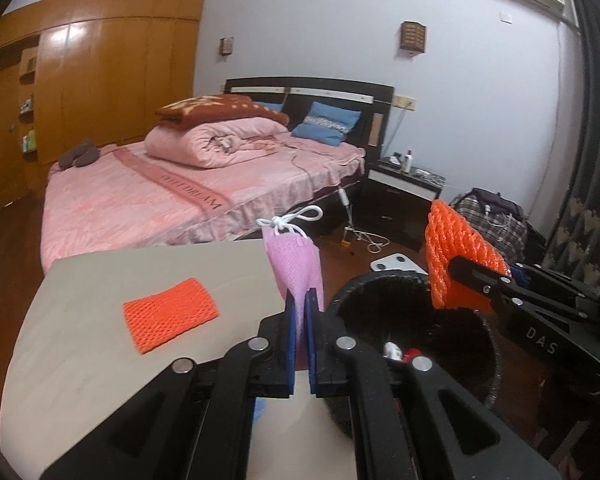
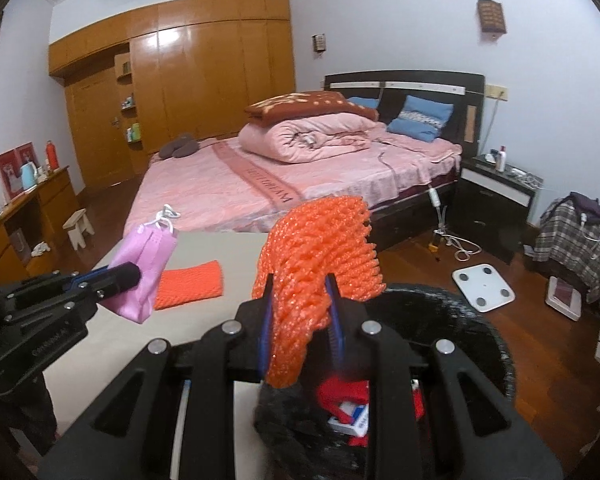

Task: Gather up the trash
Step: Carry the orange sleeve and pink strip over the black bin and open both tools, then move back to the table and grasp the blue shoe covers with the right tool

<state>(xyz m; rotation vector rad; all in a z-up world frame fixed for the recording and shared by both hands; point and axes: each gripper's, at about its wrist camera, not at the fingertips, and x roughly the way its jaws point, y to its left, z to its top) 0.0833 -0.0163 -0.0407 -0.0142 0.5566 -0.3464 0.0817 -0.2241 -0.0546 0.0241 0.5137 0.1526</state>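
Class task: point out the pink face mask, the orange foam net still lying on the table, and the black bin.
pink face mask (image 1: 298, 268), left wrist view, its body.
orange foam net (image 1: 170, 313), left wrist view, its middle.
black bin (image 1: 364, 285), left wrist view, its far rim.

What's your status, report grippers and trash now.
Left gripper shut on pink mask. Right gripper shut on orange foam net. Bin below right. Second net on table.

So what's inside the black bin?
In the black bin you can see red scraps and a small white-and-blue box. The right gripper and its orange foam net hide the rest.
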